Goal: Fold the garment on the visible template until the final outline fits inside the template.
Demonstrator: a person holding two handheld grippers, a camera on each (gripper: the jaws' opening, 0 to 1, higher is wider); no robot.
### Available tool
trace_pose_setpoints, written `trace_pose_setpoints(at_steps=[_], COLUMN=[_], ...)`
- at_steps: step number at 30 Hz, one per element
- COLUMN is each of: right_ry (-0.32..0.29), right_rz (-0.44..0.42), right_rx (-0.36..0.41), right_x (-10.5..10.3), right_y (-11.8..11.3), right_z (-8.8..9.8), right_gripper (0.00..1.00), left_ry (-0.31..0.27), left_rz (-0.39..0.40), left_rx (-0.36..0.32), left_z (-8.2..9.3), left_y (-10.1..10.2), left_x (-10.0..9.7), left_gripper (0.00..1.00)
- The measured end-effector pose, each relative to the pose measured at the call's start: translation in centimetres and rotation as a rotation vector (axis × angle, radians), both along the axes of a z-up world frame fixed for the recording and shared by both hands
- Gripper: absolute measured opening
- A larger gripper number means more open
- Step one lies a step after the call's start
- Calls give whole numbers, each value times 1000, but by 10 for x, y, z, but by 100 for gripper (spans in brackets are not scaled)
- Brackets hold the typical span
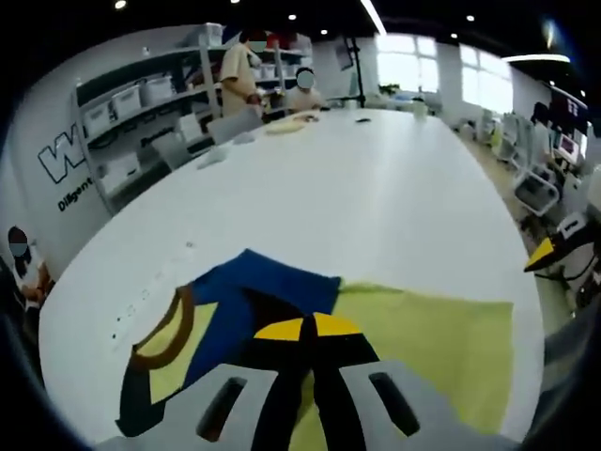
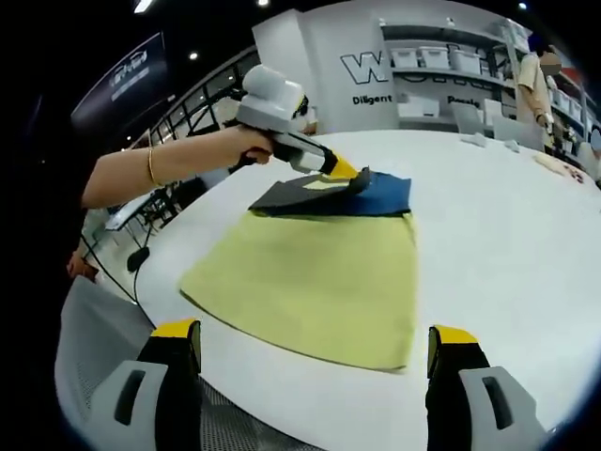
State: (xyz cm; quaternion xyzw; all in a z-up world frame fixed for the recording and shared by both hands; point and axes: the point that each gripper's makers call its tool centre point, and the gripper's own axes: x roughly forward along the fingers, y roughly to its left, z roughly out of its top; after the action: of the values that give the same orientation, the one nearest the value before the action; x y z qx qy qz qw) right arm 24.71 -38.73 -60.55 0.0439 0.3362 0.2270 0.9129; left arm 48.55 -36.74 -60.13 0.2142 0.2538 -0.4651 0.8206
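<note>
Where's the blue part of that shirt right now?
The blue garment lies on the white table at the far end of the yellow-green template, with the left gripper closed on its edge.

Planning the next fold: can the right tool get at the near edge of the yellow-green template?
Probably yes: the right tool is open, and bare table lies between it and the template edge.

One long white oval counter (image 1: 376, 207). On it lies one yellow-green rectangular template sheet (image 2: 319, 282), and at the sheet's 12 o'clock edge one dark blue garment (image 2: 380, 195). Two yellow-tipped grey tongs: the left tongs (image 2: 349, 174), the right tongs (image 2: 315, 362).
</note>
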Motion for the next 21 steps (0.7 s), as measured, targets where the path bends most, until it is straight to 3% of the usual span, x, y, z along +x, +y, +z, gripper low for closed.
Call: trace_pose_setpoints(at_steps=[5,10,17,21], right_ry=[6,12,12,9], right_rz=[-3,-4,-3,5], right_rx=[0,-3,1,1], right_x=[-1,-1,1,3], right_y=[-1,-3,-2,1], right_z=[-4,-5,-6,-6], right_gripper=[99,99,99,99], left_ry=[16,65,84,126], left_rz=[0,24,55,57], left_rx=[11,-30,-86,-127], left_z=[-13,-20,-16,-13], left_y=[-6,-9,-6,-8], left_x=[-2,-3,0,-4], left_gripper=[0,0,1,27])
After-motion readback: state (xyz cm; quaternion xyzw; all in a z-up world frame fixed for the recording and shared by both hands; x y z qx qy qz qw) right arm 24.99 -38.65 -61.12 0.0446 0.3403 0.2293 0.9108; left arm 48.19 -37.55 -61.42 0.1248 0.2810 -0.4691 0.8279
